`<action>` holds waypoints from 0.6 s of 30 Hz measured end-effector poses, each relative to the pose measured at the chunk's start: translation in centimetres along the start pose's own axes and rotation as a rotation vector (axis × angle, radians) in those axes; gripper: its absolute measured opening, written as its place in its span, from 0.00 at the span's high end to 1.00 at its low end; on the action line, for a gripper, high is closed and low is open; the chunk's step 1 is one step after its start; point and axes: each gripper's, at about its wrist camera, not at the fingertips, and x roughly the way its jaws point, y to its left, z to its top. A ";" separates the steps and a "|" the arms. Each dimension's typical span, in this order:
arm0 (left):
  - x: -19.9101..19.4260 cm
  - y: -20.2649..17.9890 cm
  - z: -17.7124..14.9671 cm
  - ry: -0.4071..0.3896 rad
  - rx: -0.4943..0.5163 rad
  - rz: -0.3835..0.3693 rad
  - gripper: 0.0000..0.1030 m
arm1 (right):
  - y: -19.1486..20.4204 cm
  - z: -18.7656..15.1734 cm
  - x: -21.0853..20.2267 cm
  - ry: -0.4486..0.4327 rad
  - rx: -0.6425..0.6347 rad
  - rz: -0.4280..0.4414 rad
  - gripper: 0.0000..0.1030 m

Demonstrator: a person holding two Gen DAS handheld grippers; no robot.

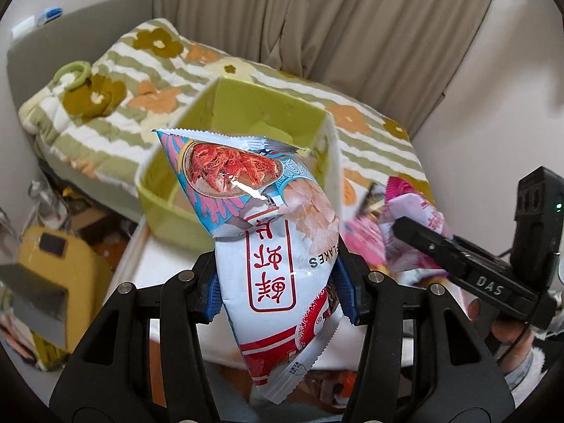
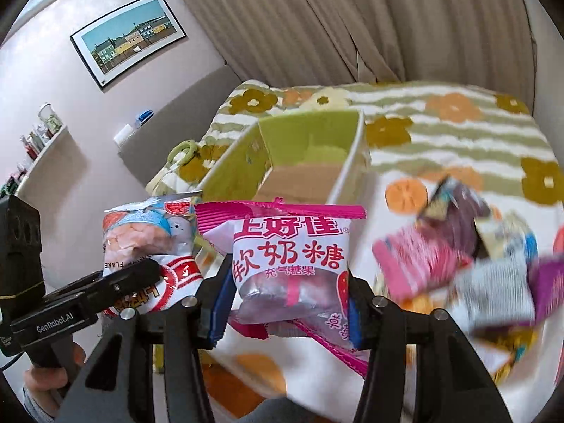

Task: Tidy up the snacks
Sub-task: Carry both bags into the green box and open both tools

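Left wrist view shows our left tool point(image 1: 278, 278) clenching the shrimp bag point(image 1: 268, 218), our right tool point(image 2: 287, 303) clamping the candy bag point(image 2: 289, 257), both raised toward the bin point(image 1: 246, 105) at twelve o'clock for dropping in.

The snack pile point(image 2: 476, 264) right of the green box point(image 2: 246, 176) is motion-blurred; individual packets and labels cannot be told. The shrimp bag point(image 1: 268, 232) hides the box's near wall point(image 1: 169, 208) and part of its interior. Shelf items point(image 2: 38, 130) left of the box are too small to identify. Clutter point(image 1: 49, 232) beside the bed is blurred.
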 end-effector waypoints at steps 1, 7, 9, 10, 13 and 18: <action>0.7 0.6 1.0 0.013 0.007 0.002 0.54 | 0.4 0.7 0.7 0.002 0.005 -0.012 0.53; 6.4 3.5 6.4 0.103 0.071 0.000 0.53 | 1.9 4.1 5.8 0.044 0.050 -0.076 0.53; 8.7 4.3 7.8 0.149 0.106 0.005 0.53 | 2.1 4.8 7.3 0.052 0.068 -0.107 0.53; 9.7 4.6 8.4 0.168 0.122 0.004 0.53 | 2.1 5.2 7.9 0.057 0.080 -0.119 0.53; 12.4 5.4 9.4 0.220 0.174 -0.004 0.53 | 2.0 6.3 9.8 0.075 0.114 -0.157 0.53; 15.5 5.5 9.5 0.292 0.291 0.025 0.27 | 2.0 6.9 11.7 0.094 0.149 -0.223 0.53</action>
